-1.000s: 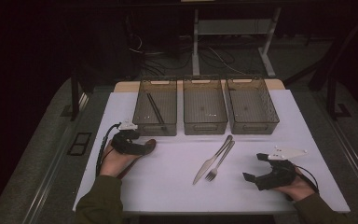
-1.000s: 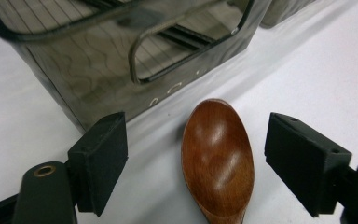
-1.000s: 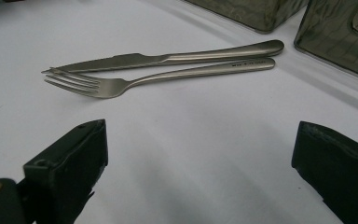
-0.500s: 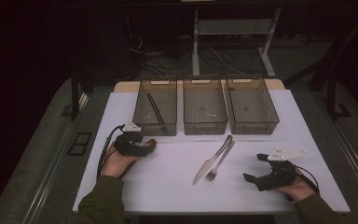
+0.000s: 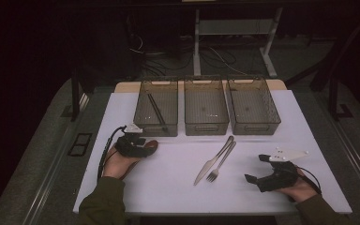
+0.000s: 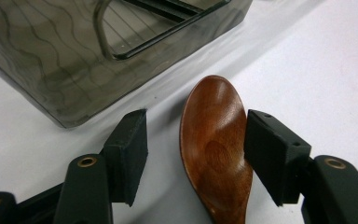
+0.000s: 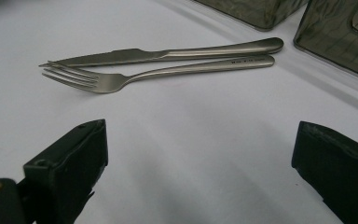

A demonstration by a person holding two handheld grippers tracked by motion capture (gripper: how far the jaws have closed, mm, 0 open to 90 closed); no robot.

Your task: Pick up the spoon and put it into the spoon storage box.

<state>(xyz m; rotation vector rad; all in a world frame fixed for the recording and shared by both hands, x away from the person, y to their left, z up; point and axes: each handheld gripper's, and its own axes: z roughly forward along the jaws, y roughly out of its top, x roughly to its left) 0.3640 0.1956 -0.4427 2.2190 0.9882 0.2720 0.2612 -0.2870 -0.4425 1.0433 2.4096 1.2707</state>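
A brown wooden spoon [image 6: 214, 144] lies on the white table, its bowl [image 5: 151, 146] pointing toward the left bin. My left gripper [image 6: 196, 140] [image 5: 136, 145] straddles the bowl. Its jaws have just been closing: the right pad [image 6: 265, 154] meets the spoon's edge, while a gap separates the left pad [image 6: 130, 149] from it. At the front right, my right gripper [image 5: 255, 168] [image 7: 200, 154] stands open over bare table. A steel knife [image 5: 213, 161] [image 7: 168, 55] and fork [image 5: 221, 163] [image 7: 158, 72] lie side by side ahead of it.
Three smoky clear bins stand in a row at the back: the left one [image 5: 140, 123], with a dark stick-like item [image 5: 155, 110] inside, a middle one [image 5: 206, 126] and a right one [image 5: 255, 126]. The left bin's wall [image 6: 74, 79] is just ahead of the spoon.
Both hands stay where they were. The left gripper's jaws look slightly narrower around the spoon's bowl.
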